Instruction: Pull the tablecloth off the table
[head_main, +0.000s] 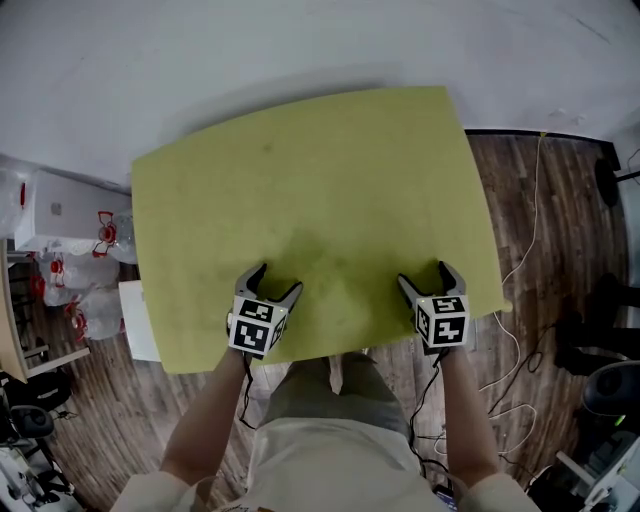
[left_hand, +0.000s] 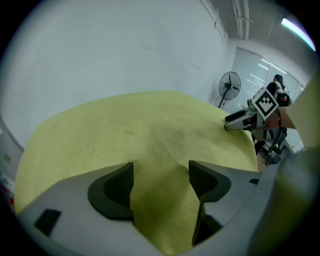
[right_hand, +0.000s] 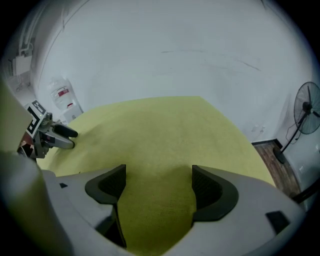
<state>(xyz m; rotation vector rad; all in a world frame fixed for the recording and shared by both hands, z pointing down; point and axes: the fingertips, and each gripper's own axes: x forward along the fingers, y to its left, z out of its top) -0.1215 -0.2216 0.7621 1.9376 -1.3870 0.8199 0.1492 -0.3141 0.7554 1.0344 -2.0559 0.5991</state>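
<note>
Tablecloth (head_main: 320, 200): matte, fuzzy yellow-green rectangle

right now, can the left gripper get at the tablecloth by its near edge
Probably yes. The left gripper is down at the tablecloth by its near edge, jaws apart with a raised fold of cloth between them; nothing else lies in the way.
</note>
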